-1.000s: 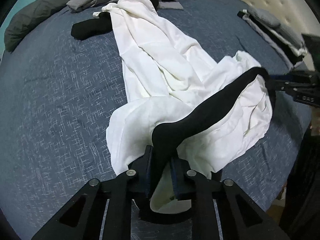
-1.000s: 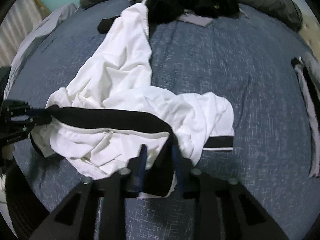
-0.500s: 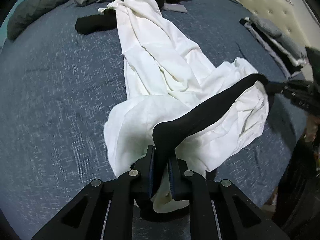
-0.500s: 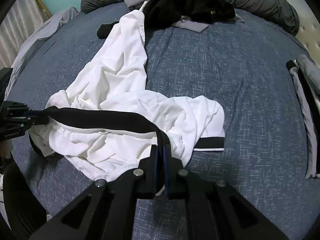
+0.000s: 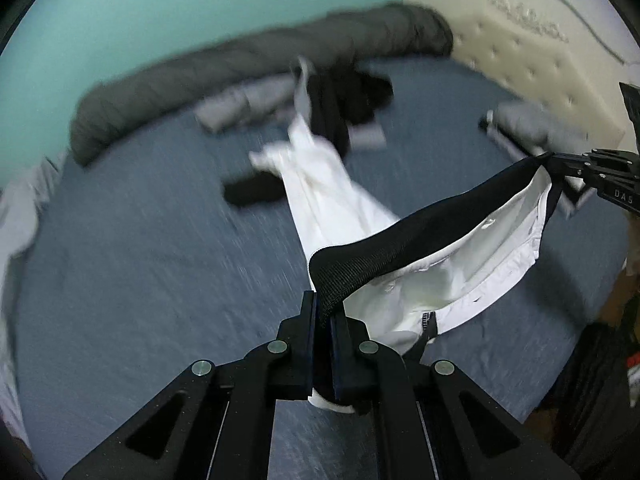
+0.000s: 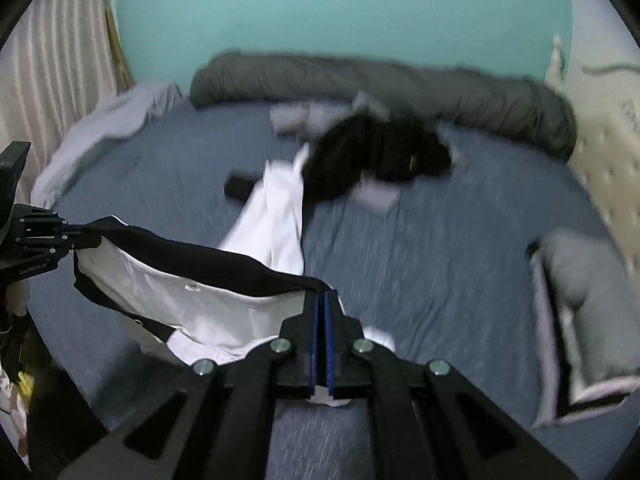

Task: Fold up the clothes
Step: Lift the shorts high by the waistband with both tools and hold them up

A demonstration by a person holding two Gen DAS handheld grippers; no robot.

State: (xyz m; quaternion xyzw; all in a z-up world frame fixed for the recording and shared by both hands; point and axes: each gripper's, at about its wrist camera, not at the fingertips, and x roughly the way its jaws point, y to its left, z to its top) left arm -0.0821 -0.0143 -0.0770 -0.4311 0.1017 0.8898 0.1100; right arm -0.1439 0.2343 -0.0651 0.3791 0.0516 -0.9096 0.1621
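Observation:
White trousers (image 5: 320,184) with a black waistband (image 5: 420,232) hang between my two grippers above the blue bed (image 5: 140,260). My left gripper (image 5: 325,312) is pinching one end of the waistband, its jaws still closing tight on the cloth. The right gripper (image 6: 321,296) is shut on the other end of the waistband (image 6: 200,256). Each gripper shows in the other's view: the right gripper (image 5: 552,158) at the right edge, the left gripper (image 6: 80,236) at the left edge. The waistband sags between them. The trouser legs (image 6: 276,216) trail down to the bed toward the far side.
A rolled grey duvet (image 5: 240,68) lies along the far edge under the teal wall. A black clothes pile (image 6: 372,152) sits over the trouser ends. Folded grey garments (image 6: 588,292) are stacked at the right by the cream tufted headboard (image 5: 540,52). A pale sheet (image 6: 100,128) lies at the left.
Both grippers have risen together, lifting the waistband and the upper part of the trousers off the bed. The views now tilt up to the wall. Both jaws have closed tighter.

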